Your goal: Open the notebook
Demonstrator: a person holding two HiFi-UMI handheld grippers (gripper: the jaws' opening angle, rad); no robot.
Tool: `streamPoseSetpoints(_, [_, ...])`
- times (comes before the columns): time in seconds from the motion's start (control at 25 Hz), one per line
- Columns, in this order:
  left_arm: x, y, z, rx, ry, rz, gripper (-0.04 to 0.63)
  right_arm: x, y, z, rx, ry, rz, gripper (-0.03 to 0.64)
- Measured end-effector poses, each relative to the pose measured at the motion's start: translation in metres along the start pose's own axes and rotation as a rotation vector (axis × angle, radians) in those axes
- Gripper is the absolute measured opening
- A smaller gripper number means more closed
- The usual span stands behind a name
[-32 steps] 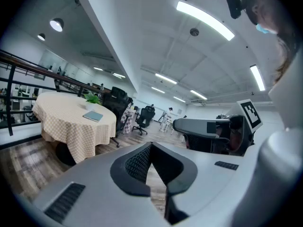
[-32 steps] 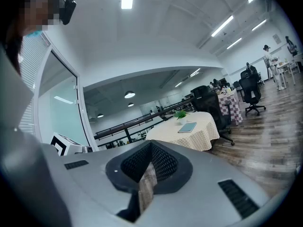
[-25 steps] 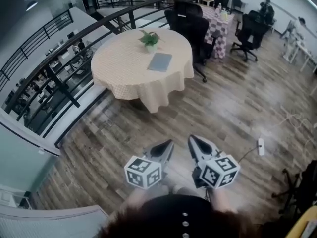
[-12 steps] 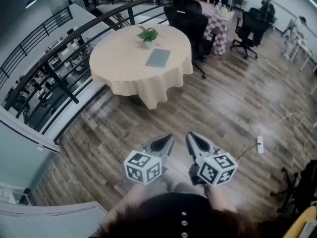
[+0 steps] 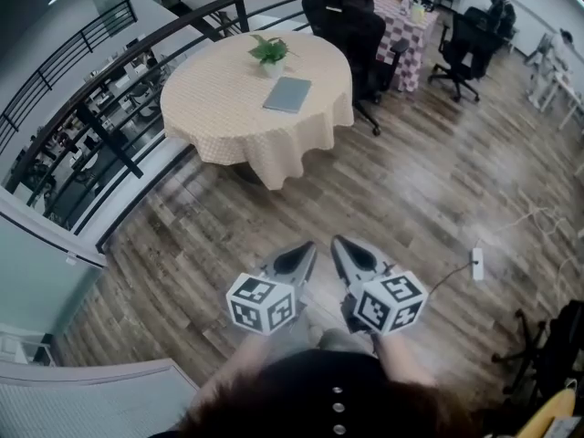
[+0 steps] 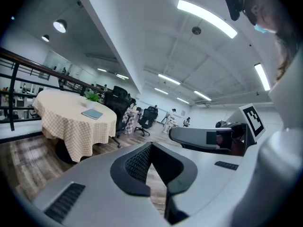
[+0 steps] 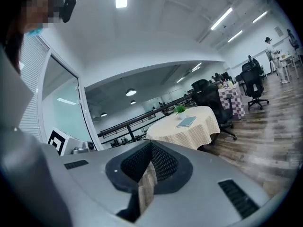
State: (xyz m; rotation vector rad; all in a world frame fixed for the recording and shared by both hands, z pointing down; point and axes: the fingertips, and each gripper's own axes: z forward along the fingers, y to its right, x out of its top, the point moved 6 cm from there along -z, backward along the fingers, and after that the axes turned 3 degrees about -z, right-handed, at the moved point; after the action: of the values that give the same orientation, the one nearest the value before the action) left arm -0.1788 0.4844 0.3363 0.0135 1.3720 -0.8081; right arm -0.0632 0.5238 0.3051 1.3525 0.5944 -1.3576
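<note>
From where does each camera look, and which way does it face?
Head view: on the person's head, facing forward and steeply down at the wooden plank floor; shows the left gripper and the right gripper.
Left gripper view: on the left gripper, facing along its shut jaws toward the round table with a beige checked cloth; shows the right gripper.
Right gripper view: on the right gripper, facing that table along its shut jaws; shows the left gripper's marker cube.
Shared: all three see the grey notebook on the table.
</note>
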Motion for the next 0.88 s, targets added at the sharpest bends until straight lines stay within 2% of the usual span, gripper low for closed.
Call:
streamPoseSetpoints(0.44, [0.001,-0.020,0.047,0.022,-0.039,-0.053,0.008,-0.001,0.044,0.022,-0.003,-0.052,0.032,0.011])
streamPoseSetpoints(0.88, [0.057,-0.091,0.122,-0.026,-0.054,-0.035,0.009,0.037,0.099,0.115,-0.036,-0.042,0.036,0.011])
